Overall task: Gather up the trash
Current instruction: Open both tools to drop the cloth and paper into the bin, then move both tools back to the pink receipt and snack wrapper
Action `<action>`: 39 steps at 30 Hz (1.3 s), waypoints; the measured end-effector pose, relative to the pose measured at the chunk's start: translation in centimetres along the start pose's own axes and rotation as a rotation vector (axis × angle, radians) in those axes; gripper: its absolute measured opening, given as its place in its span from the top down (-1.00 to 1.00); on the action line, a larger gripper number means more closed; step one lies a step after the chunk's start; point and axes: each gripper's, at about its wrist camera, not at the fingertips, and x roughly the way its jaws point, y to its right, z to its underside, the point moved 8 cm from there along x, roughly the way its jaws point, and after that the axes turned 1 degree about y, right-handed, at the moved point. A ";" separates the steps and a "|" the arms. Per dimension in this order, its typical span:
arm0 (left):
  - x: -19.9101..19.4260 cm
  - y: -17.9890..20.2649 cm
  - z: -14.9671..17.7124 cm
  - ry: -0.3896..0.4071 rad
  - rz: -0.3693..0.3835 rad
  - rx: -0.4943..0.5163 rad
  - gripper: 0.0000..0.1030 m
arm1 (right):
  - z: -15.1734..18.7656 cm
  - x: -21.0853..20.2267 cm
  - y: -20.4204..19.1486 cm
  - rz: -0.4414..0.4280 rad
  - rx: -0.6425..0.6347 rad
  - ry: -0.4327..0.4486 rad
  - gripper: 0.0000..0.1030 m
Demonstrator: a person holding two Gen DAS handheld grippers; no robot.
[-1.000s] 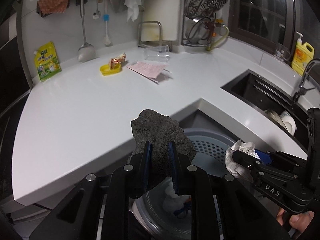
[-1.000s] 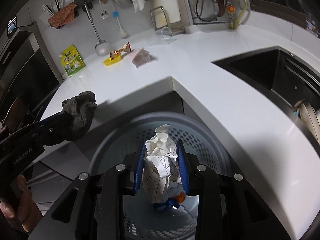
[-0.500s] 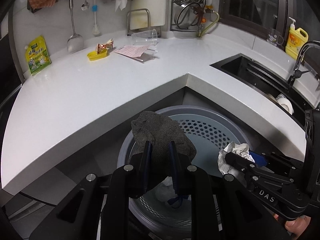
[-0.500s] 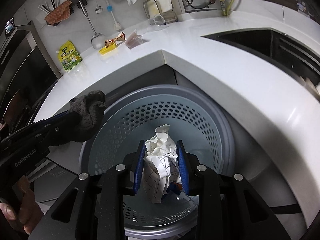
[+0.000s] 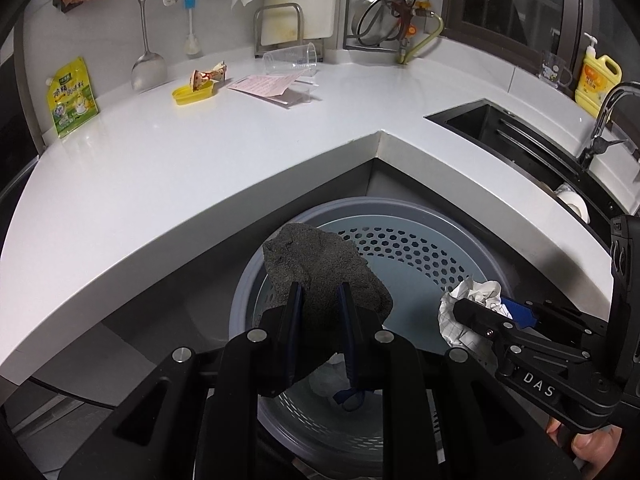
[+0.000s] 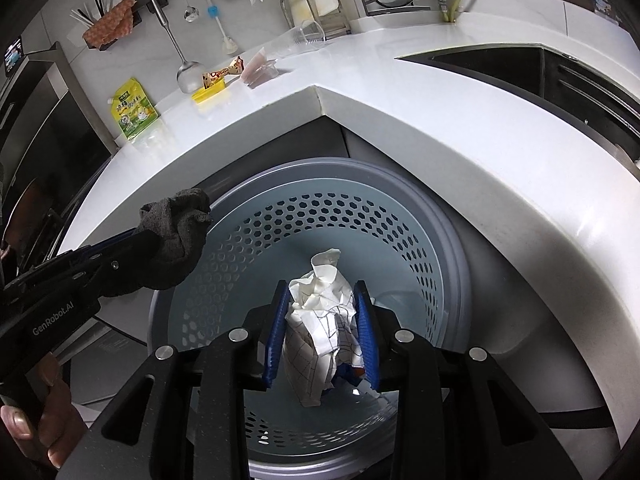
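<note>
My left gripper (image 5: 319, 294) is shut on a dark grey rag (image 5: 320, 276) and holds it over the left rim of the grey perforated bin (image 5: 416, 256). It also shows in the right wrist view (image 6: 176, 232). My right gripper (image 6: 322, 300) is shut on a crumpled white paper (image 6: 320, 320) and holds it above the bin's (image 6: 400, 232) inside. The paper also shows in the left wrist view (image 5: 472, 308). Some white and blue trash (image 5: 340, 384) lies at the bin's bottom.
The white L-shaped counter (image 5: 200, 152) wraps around the bin. On it lie a yellow lid with a wrapper (image 5: 198, 88), a pink paper (image 5: 268, 84), a tipped clear cup (image 5: 292, 58) and a green pouch (image 5: 72, 96). A sink (image 5: 520, 136) is at the right.
Both grippers have moved forward and down over the bin with their loads still held. The bin's inside now fills more of both views.
</note>
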 end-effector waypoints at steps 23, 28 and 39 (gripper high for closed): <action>-0.5 -2.0 -0.3 0.018 -0.039 -0.051 -0.33 | -0.6 -1.2 0.7 0.008 0.028 0.049 -0.25; -0.8 -2.7 -0.5 0.036 -0.057 -0.063 -0.60 | -0.6 -1.3 0.6 0.009 0.025 0.050 -0.28; -2.9 -5.4 -2.6 0.130 -0.094 -0.096 -0.87 | -1.8 -2.0 -0.3 0.051 -0.036 0.086 -0.37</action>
